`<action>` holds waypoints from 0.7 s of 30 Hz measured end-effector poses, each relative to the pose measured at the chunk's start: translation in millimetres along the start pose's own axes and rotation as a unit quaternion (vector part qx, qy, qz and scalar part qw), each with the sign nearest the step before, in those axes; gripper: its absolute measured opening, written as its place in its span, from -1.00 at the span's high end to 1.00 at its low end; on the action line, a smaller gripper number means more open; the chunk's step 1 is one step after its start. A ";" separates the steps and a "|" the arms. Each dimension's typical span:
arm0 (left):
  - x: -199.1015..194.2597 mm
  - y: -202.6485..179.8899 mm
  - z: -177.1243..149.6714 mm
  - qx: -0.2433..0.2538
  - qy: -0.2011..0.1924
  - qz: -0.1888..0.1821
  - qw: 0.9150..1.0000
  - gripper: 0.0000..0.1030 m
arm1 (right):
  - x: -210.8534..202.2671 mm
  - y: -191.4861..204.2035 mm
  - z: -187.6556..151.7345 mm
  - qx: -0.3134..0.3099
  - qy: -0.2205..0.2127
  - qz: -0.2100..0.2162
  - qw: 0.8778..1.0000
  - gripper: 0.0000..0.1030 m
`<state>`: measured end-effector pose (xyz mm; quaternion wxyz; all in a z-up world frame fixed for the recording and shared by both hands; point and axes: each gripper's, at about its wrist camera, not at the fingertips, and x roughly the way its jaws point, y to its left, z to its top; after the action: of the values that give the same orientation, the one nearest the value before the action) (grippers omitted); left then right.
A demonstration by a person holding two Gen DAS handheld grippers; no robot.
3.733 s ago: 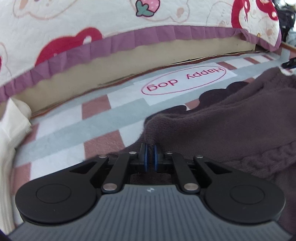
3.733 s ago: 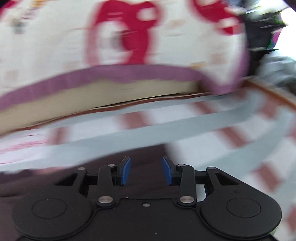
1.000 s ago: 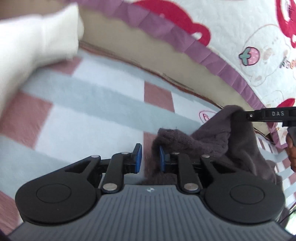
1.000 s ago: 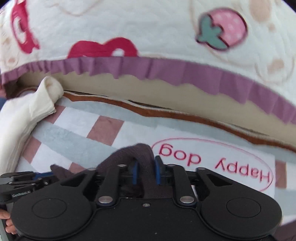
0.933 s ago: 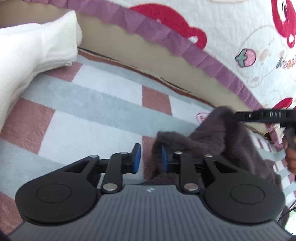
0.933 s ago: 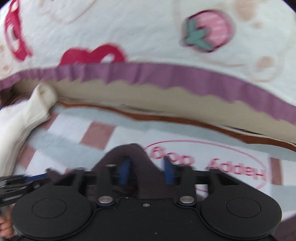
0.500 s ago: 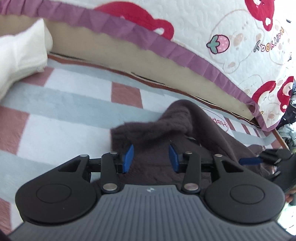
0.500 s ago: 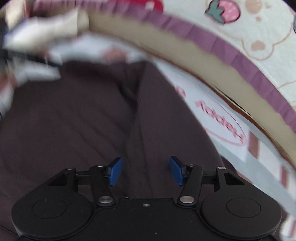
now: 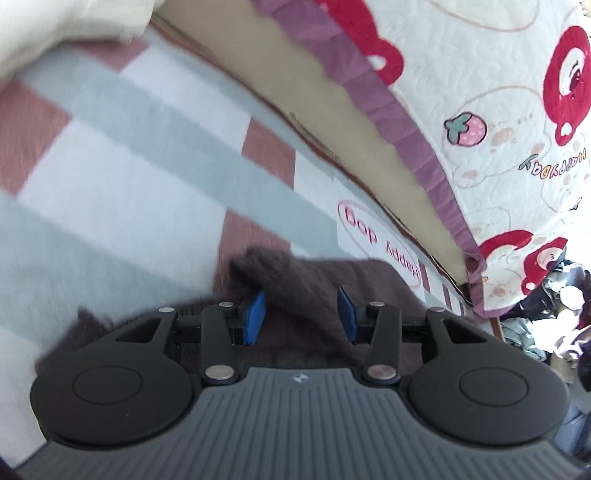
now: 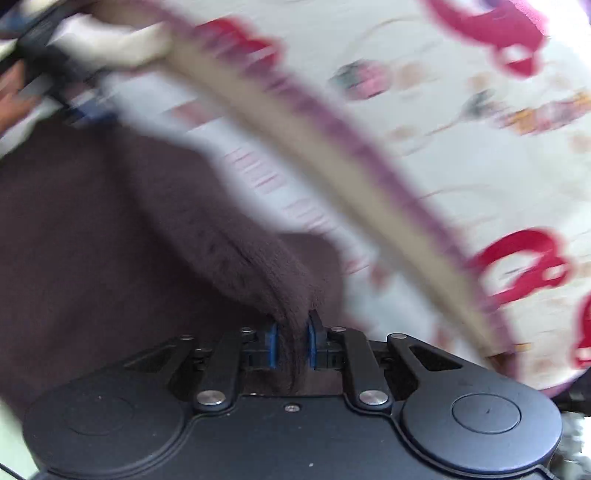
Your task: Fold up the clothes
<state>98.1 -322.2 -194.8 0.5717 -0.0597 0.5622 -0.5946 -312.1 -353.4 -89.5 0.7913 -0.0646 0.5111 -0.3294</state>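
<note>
A dark brown knitted sweater [image 9: 306, 284] lies on the checked mat [image 9: 122, 177]. My left gripper [image 9: 301, 314] is open just above its near edge, with the fabric lying loose between the blue pads [image 9: 255, 315]. In the blurred right wrist view the sweater [image 10: 110, 229] fills the left side. My right gripper [image 10: 290, 345] is shut on a thick fold of it, which rises from between the pads [image 10: 272, 343].
A quilted cover with red bears and a purple frill [image 9: 424, 147] hangs along the far side of the mat. A cream garment [image 9: 55, 26] lies at the top left. A "Happy dog" label [image 9: 380, 243] is printed on the mat. Clutter [image 9: 546, 321] sits at the right.
My right gripper was open over the sweater half a second ago and has now closed on a fold. My left gripper stayed open and swung left over the sweater's edge.
</note>
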 end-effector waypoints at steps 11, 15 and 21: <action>19.5 -31.9 -22.2 0.110 -0.001 0.073 0.991 0.61 | -15.3 -64.7 -92.1 0.369 -0.068 0.152 0.914 -0.06; 12.9 -57.9 -23.6 0.231 -0.011 0.166 0.959 0.91 | -20.2 -110.4 -147.2 0.595 -0.038 0.171 0.784 -0.12; 4.8 -59.9 -25.2 0.255 -0.035 0.215 0.942 0.90 | -9.8 -97.8 -182.8 0.710 -0.049 0.247 0.658 -0.17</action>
<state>41.8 -327.7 -162.4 0.7013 0.1901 0.3707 -0.5785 -514.9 -380.6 -124.8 0.6728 0.6294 0.0797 -0.3806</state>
